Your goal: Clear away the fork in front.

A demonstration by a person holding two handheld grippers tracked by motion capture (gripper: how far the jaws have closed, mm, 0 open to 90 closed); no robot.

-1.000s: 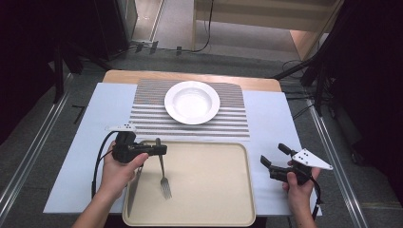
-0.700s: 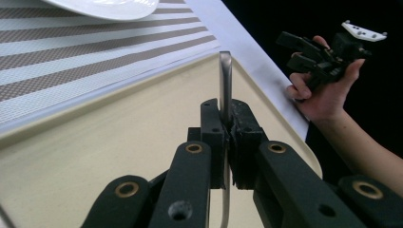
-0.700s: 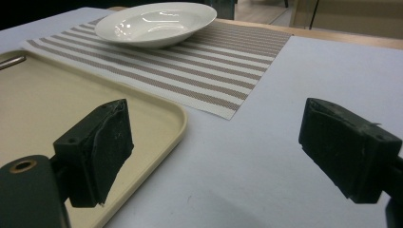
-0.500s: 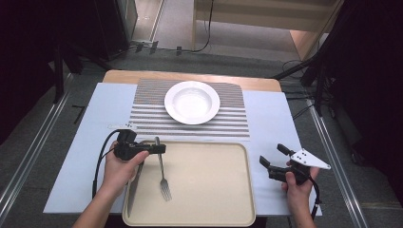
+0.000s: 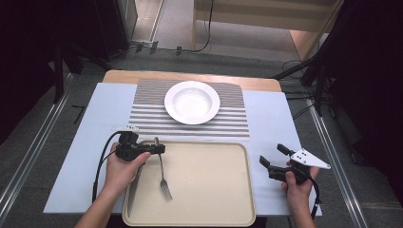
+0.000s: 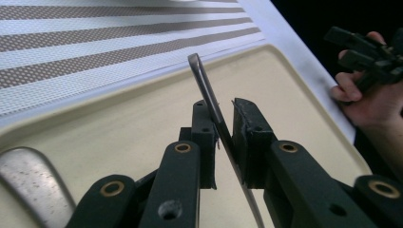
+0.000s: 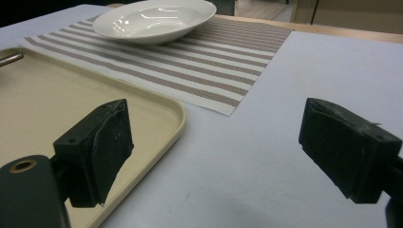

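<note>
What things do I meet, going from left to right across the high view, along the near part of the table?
Left gripper → silver metal fork → beige plastic tray → right gripper.

Fork (image 5: pixel 162 172): metal, slim handle, four-tined head. Lies flat on the left part of a beige tray (image 5: pixel 214 190), tines toward the person, handle end toward the striped placemat (image 5: pixel 237 118). The handle (image 6: pixel 205 85) runs between the jaws of the left gripper (image 5: pixel 157 148), which have just been opening, a gap showing on one side.
</note>
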